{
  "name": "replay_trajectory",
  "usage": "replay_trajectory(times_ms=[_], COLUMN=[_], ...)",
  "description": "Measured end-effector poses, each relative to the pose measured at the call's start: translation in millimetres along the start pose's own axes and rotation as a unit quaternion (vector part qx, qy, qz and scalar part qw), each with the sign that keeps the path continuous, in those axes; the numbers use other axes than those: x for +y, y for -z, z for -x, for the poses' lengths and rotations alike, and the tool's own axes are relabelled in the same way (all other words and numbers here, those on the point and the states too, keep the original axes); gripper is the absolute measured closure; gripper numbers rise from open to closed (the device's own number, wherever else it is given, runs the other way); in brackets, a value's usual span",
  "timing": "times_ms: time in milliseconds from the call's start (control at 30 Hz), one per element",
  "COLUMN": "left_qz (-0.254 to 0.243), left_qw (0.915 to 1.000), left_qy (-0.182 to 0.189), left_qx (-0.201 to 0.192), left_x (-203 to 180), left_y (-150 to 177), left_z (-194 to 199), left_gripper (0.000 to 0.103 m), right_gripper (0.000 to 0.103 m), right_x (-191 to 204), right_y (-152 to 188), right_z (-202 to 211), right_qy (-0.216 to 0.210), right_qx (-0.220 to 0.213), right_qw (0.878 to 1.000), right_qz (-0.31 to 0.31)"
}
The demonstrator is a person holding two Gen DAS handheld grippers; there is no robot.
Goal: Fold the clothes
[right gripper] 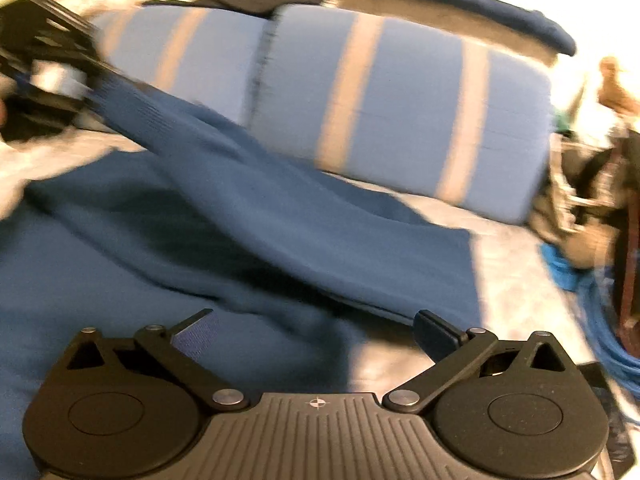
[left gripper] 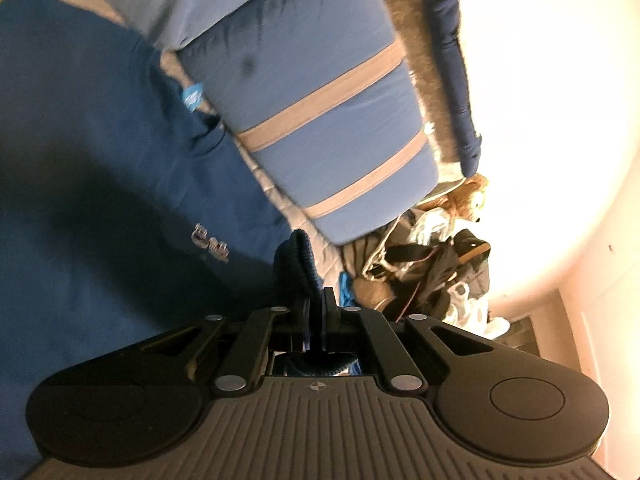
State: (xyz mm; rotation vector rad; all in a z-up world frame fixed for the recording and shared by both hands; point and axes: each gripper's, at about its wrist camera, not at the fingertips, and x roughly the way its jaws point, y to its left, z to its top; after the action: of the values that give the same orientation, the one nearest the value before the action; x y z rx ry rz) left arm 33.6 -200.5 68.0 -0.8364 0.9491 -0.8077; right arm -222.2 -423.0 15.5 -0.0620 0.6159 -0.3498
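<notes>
A dark blue sweatshirt [left gripper: 100, 160] with a small chest logo [left gripper: 210, 246] lies spread on the bed. My left gripper [left gripper: 318, 300] is shut on the ribbed cuff [left gripper: 298, 256] of one sleeve. In the right wrist view the same left gripper [right gripper: 86, 80] sits at the upper left. It holds the sleeve [right gripper: 240, 184] raised, so the cloth slopes down toward the body of the sweatshirt [right gripper: 120, 280]. My right gripper [right gripper: 314, 316] hovers low over the sweatshirt's edge, jaws wide open and nothing between its fingers.
Two blue pillows with beige stripes [right gripper: 400, 112] lie along the far side of the grey bedspread [right gripper: 512, 264]. A navy garment [left gripper: 456, 60] rests behind them. A heap of bags and clothes [left gripper: 432, 264] and a blue cord [right gripper: 600, 320] are at the right.
</notes>
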Motion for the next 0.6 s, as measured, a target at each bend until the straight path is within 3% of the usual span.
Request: replay_trajectory(times_ms=[67, 167, 300, 600], left_qz=[-0.001, -0.003, -0.005, 0.003], left_qw=[1.0, 0.9998, 0.9995, 0.9983], left_qy=[0.004, 0.008, 0.008, -0.002], left_qx=[-0.006, -0.017, -0.031, -0.058], left_x=[-3.3, -6.8, -7.9, 6.2], left_y=[-4.3, -10.9, -20.3, -36.3], left_z=[5.6, 15.2, 29.0, 64.6], left_gripper=[0.098, 0.098, 0.098, 0.098], right_gripper=[0.0, 0.0, 0.0, 0.0], right_x=[-17.4, -43.2, -65.4, -75.3], right_y=[5.7, 12.2, 12.7, -5.5], right_z=[-12.9, -28.8, -39.5, -60.6], right_qy=[0.033, 0.05, 0.042, 0.045], right_qx=[0.016, 0.039, 0.041, 0.011], right_qw=[0.999, 0.996, 0.992, 0.991], right_qz=[-0.012, -0.057, -0.11, -0.126])
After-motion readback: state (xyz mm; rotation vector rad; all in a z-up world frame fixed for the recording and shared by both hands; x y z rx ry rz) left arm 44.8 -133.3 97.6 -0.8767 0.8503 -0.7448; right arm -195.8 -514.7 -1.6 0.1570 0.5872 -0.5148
